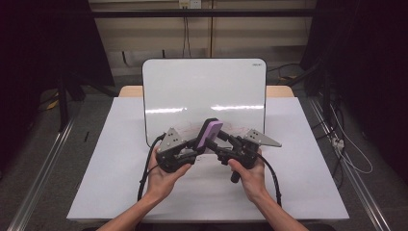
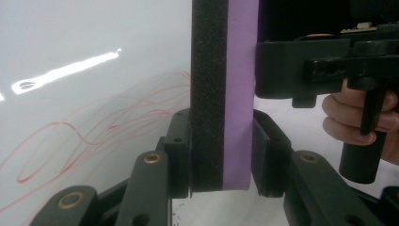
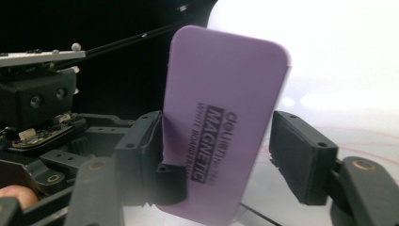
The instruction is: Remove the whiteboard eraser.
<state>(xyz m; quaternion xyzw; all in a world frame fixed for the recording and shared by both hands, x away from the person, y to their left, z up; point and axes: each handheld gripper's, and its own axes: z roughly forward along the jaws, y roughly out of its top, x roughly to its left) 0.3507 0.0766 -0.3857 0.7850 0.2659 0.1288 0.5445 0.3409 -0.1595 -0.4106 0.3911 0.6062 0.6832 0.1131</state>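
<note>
Purple eraser sits up in the air between both hands, just above the whiteboard on the desk. Left gripper is squeezed tight on its two flat sides. Right gripper has its jaws around the eraser, with a gap still showing beside one pad. Red scribbles mark the board.

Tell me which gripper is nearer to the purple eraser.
Left. The left gripper is clamped on the eraser, felt side against one jaw and purple side against the other. The right gripper has the eraser between its jaws, with a gap at one side.
</note>
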